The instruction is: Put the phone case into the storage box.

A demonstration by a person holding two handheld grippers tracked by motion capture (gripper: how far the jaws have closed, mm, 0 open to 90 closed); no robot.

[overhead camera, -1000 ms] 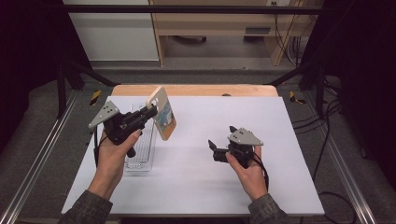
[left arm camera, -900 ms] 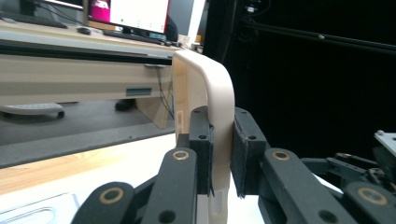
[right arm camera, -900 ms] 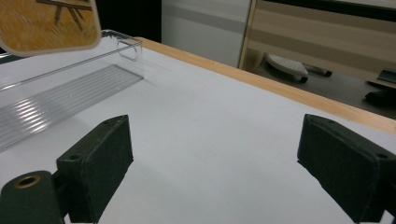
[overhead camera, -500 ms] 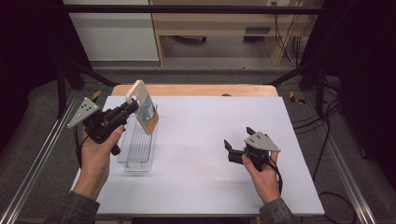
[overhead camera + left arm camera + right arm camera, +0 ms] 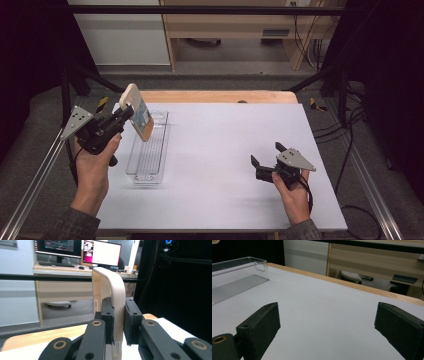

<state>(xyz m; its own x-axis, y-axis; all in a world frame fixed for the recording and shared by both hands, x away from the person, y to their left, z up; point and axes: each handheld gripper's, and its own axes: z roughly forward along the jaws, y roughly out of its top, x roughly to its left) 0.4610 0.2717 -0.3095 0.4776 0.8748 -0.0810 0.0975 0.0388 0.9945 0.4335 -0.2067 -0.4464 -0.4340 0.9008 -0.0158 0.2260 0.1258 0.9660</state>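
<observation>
Gripping cream block (image 5: 137, 111), left gripper (image 5: 121, 116)

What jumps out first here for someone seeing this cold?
The left gripper, raised at the table's left edge, is clamped on a beige rectangular block with a colourful face, held tilted above a clear plastic tray. The right gripper sits low over the white table at the near right, jaws wide open with nothing between them.

Right tool (image 5: 327, 332) gapes wide above white table (image 5: 329, 307), clear tray (image 5: 234, 272) beyond.
</observation>
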